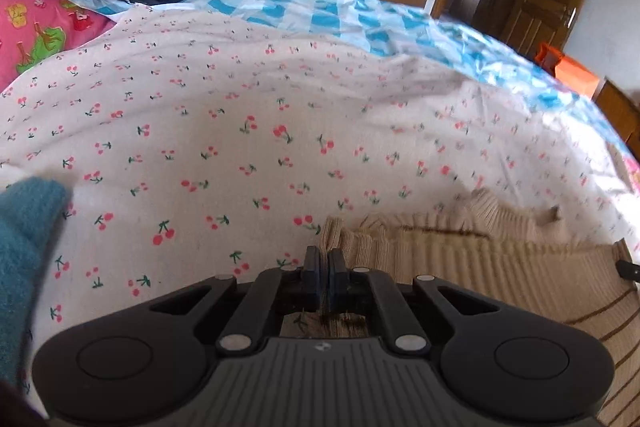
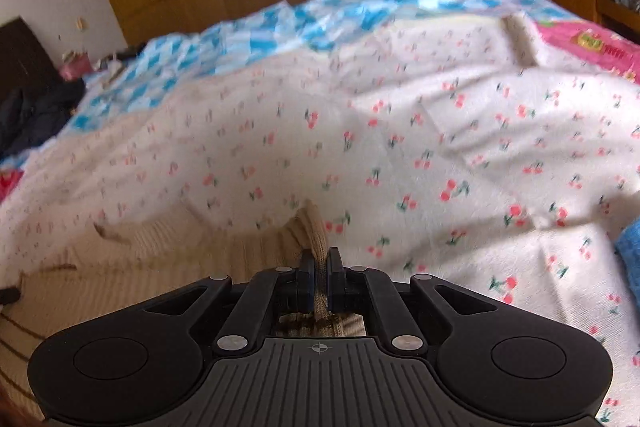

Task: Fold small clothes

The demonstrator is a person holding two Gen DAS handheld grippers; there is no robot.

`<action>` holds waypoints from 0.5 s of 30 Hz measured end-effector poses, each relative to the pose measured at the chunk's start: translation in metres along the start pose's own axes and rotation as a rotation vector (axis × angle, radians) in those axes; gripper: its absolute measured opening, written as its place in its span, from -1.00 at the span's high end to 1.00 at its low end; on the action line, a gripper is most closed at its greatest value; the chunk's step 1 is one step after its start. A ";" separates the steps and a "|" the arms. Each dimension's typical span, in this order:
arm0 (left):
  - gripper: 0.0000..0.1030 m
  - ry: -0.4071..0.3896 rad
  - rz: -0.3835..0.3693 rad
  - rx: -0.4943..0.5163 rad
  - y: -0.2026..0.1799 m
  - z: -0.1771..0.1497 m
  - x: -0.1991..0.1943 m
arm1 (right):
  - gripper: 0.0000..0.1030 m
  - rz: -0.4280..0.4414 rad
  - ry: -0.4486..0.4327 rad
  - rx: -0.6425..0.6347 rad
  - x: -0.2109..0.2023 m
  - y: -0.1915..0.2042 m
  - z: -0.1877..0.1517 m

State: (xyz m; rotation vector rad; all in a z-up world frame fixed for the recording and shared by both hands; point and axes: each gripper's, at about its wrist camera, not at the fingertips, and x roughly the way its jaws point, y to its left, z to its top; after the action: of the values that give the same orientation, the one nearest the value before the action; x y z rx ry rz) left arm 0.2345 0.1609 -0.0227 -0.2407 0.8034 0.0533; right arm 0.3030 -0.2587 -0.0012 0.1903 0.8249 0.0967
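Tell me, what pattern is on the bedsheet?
Small red cherries on white bedsheet, clearest in the left wrist view.

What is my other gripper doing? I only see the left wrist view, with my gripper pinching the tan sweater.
Observer: The right gripper is shut on the tan sweater too, at another bit of its ribbed edge.
Operator: What's past it?
Observer: The cherry-print sheet, wrinkled, then a pink printed cloth at the far right.
Operator: Is my blue thing there?
Observer: A blue knit piece peeks in at the right edge; I cannot tell if it matches the teal cloth in your view.
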 end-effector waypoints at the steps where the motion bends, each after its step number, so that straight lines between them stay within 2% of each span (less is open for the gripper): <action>1: 0.77 0.000 0.009 0.016 -0.002 -0.003 0.001 | 0.88 -0.005 -0.003 -0.007 0.003 0.000 -0.004; 3: 0.72 -0.009 0.021 0.029 -0.004 -0.006 -0.001 | 0.85 -0.011 -0.023 -0.037 0.002 0.003 -0.009; 7: 0.66 -0.007 0.025 -0.011 0.003 -0.001 -0.008 | 0.77 -0.024 -0.036 -0.048 -0.007 0.006 -0.005; 8: 0.60 -0.010 0.029 -0.021 0.005 0.001 -0.012 | 0.76 -0.021 -0.041 -0.050 -0.011 0.007 -0.003; 12: 0.55 -0.060 0.043 -0.054 0.012 0.006 -0.040 | 0.70 -0.004 -0.110 -0.053 -0.038 0.008 0.006; 15: 0.53 -0.098 0.014 -0.041 0.006 0.000 -0.072 | 0.70 0.030 -0.161 -0.077 -0.068 0.013 0.002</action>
State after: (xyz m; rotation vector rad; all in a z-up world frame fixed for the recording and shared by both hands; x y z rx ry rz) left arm 0.1841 0.1702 0.0278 -0.2692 0.7072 0.0940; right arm 0.2584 -0.2569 0.0512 0.1362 0.6572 0.1395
